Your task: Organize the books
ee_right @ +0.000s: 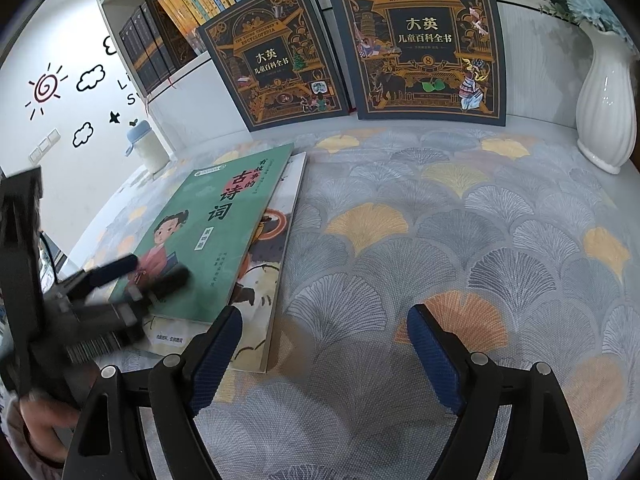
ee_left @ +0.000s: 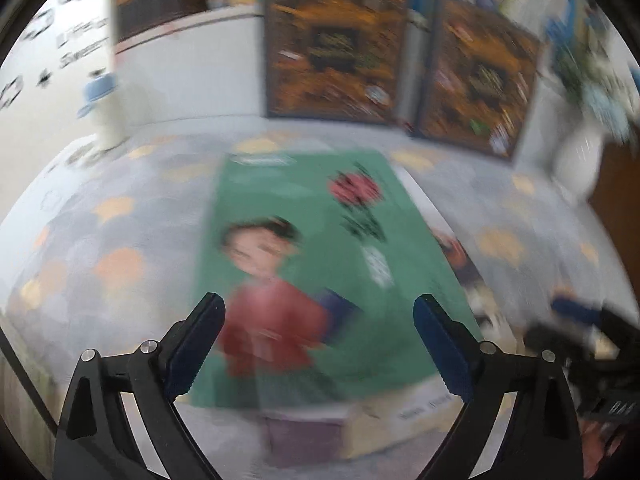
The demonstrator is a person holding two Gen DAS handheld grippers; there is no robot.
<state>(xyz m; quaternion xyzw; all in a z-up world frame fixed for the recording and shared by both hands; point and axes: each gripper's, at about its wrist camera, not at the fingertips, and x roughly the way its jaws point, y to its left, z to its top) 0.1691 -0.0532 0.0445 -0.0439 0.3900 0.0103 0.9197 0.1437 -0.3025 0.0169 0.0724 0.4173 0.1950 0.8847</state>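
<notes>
on the patterned tablecloth, toward its left side, lies a small stack of books: the green book on top, a pale book partly showing beneath it on the right edge. two dark encyclopedia volumes lean upright against the bookshelf at the back, and a white vase stands at the far right.

the step in hand appears to be the approach to the stack, or a reposition over it, by the left gripper. its jaws stand wide apart and clamp nothing; the green book lies below and between them in the left wrist view, which is heavily blurred. whether the pads touch the cover cannot be told. no book is lifted.

the right gripper hangs over bare cloth, just right of the stack, jaws apart and empty, angled down toward the table. its left finger overlaps the near corner of the pale book in the picture; contact cannot be confirmed.

in the right wrist view the left gripper reaches in from the left edge, tilted down over the near end of the green book, with part of a hand visible behind it.

the next move likely calls for a grip on one edge of the green book, since the flat cover offers no purchase from above. the top book may slide on the lower one; the free gripper can steady the stack.
</notes>
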